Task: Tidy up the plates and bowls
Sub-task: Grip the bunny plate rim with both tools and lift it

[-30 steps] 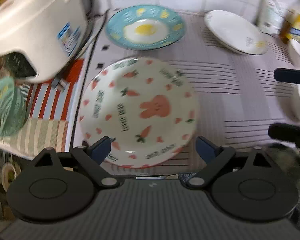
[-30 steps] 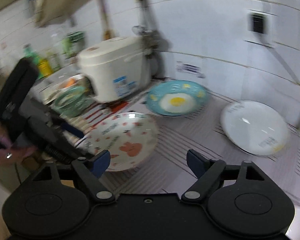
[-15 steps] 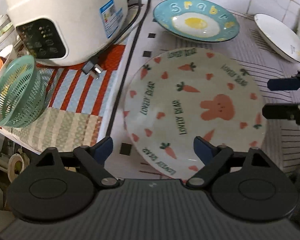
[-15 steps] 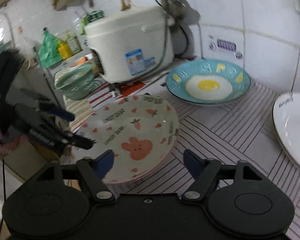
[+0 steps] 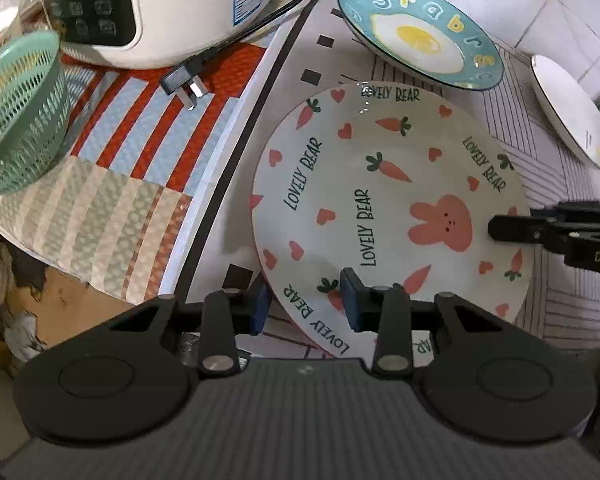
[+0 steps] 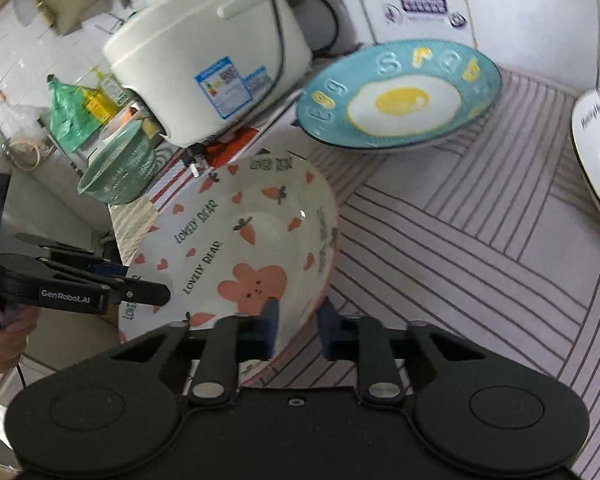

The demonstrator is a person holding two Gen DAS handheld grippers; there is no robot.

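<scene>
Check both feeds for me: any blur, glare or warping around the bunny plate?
Left wrist view: sharp, with a small glare speck on the bunny plate near its far rim and fisheye bending at the edges. Right wrist view: also sharp, a faint highlight on the plate, the white plate stretched at the right edge.

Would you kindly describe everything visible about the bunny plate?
The bunny plate is round, glossy white, ceramic-looking, printed with a pink rabbit, carrots, hearts and "LOVELY BEAR". It sits over the striped mat, beside the egg plate. The left claw and right claw each straddle opposite edges of its rim.
</scene>
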